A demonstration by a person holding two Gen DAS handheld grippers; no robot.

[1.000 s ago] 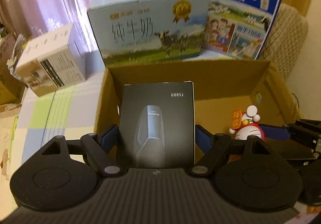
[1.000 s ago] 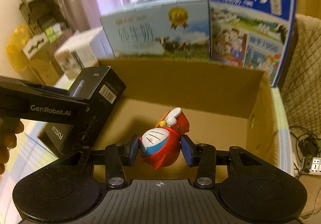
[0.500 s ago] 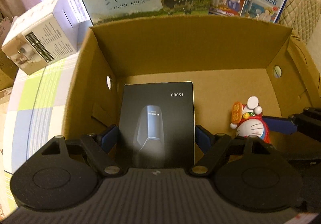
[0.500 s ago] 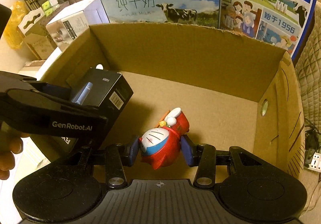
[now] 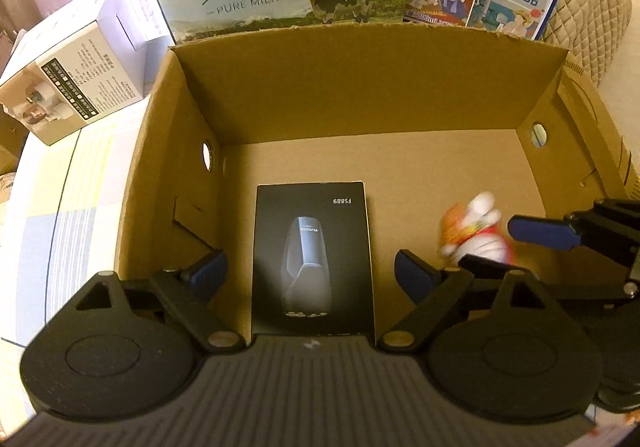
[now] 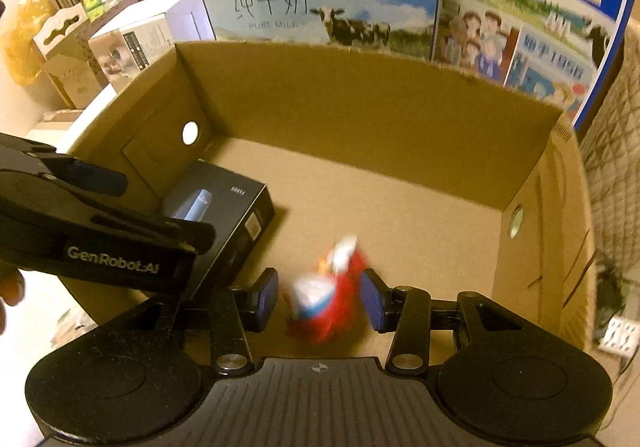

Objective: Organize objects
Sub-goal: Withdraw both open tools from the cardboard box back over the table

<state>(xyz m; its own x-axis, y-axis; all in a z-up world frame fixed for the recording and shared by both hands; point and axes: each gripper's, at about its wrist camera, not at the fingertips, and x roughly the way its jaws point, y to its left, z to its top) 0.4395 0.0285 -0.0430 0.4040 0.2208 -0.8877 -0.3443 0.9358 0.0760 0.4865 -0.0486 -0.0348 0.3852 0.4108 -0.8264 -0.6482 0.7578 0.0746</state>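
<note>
Both just opened: left gripper (image 5: 308,271) clear of the black box (image 5: 312,259), rigid, light, grab by long sides. Right gripper (image 6: 318,297) clear of the toy figure (image 6: 324,299): hard, rounded, likely rolls.

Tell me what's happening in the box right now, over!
Left gripper jaws just opened, clear of the black box. Right gripper jaws just opened, toy figure blurred between them. Both inside cardboard box. Nothing blocking.
</note>
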